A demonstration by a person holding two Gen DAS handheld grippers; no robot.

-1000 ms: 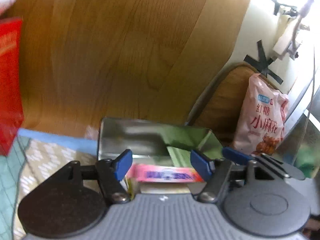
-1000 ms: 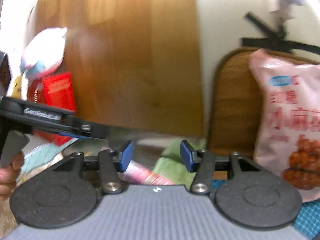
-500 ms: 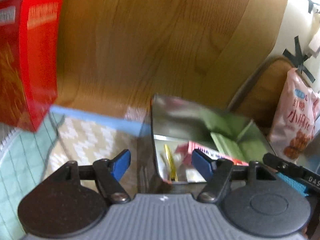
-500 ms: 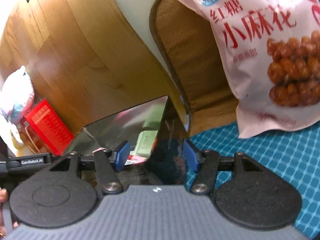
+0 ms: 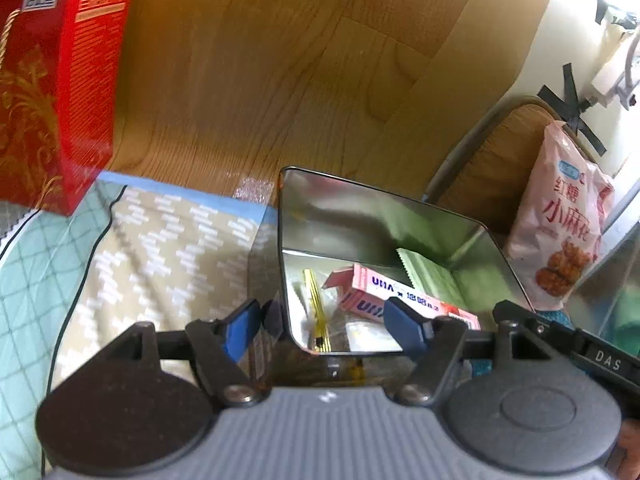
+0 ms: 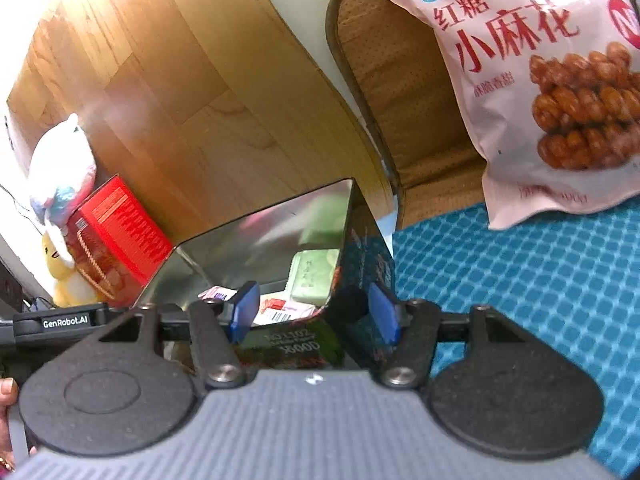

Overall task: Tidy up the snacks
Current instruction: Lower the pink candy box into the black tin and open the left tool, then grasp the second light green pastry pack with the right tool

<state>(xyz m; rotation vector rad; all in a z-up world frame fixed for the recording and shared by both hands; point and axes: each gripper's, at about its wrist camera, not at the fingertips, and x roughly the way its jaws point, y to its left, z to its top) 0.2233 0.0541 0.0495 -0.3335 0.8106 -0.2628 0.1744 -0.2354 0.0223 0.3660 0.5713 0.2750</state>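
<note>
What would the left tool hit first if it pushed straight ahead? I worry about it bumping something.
Probably the metal tin: its left wall already stands between the open left tool's fingers. Depth is hard to judge.

Daylight blew out the upper right corner of the left view; both fisheye views bent at the edges, softly blurred, with glare on the tin's (image 5: 360, 216) inner walls.

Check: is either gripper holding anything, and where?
Nothing held. Left gripper and right gripper each straddle a metal tin wall, unclamped; right jaws have just been opening.
</note>
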